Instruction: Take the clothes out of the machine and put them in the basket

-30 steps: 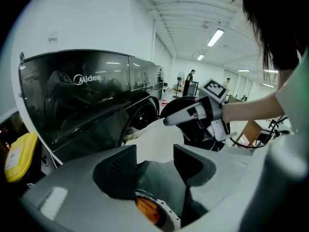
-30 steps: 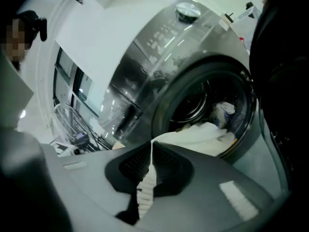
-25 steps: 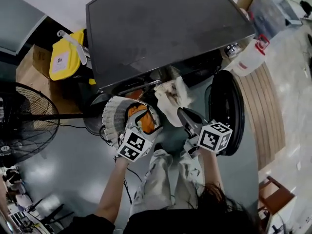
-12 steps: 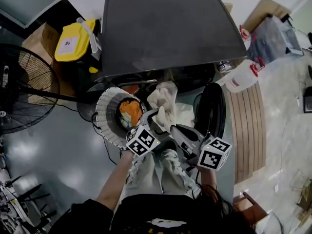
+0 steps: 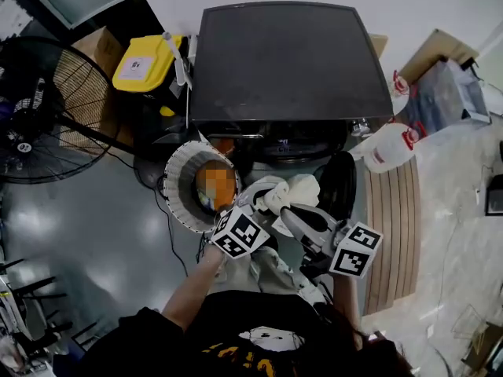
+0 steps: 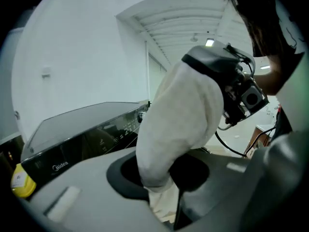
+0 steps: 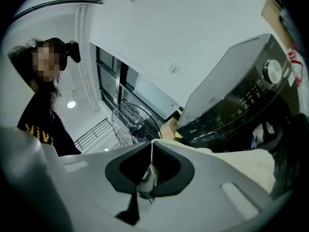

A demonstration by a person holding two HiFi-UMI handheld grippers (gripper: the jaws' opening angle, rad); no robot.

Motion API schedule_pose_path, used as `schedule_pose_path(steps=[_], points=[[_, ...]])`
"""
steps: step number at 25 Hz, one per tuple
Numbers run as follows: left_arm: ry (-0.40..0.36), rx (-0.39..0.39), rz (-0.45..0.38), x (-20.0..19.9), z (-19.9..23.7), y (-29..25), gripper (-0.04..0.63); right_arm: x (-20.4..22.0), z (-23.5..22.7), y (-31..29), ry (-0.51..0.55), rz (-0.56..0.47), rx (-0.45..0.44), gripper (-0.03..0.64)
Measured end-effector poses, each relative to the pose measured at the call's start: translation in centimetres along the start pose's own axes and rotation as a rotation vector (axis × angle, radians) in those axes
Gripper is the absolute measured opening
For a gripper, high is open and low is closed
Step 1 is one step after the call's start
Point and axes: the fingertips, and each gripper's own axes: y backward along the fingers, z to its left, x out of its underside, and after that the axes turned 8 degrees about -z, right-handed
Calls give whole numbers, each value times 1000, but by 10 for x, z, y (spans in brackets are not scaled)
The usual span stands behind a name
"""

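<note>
Both tools shutting on cream cloth [image 5: 292, 192]: left tool [image 6: 164, 207] gripping thick bunch, right tool [image 7: 145, 185] pinching only thin fold.
- Cloth hanging between tools, in front of machine [image 5: 287, 61], just beside basket [image 5: 174, 181], not over it.
- Risk: thin fold slipping out, cloth sagging to floor or catching basket rim.
- Head view showing basket holding orange clothes, which neither tool view is showing.
- Right tool view showing machine's opening with something pale inside, which head view is barely showing.

The glossy grey floor [image 5: 94, 242] carries the washing machine [image 5: 287, 61], the white basket [image 5: 174, 181] just in front, and a fan [image 5: 47, 108] at the left.
</note>
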Motion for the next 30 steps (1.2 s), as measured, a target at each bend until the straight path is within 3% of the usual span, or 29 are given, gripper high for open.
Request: schedule_pose_path(steps=[8, 15, 18, 20, 23, 30], points=[[37, -115, -20, -39, 3, 39, 80, -25, 19, 15, 169, -20, -14, 41], [-6, -233, -34, -71, 8, 80, 77, -13, 0, 35, 225, 6, 28, 231], [-12, -286, -46, -81, 14, 99, 77, -2, -14, 42, 278, 22, 53, 241], [-9, -323, -65, -90, 18, 114, 77, 12, -29, 46, 334, 79, 96, 257], [-16, -377, -84, -104, 22, 135, 77, 39, -55, 44, 431, 206, 126, 348], [-21, -484, -145, -135, 25, 186, 77, 97, -71, -13, 484, 394, -15, 477]])
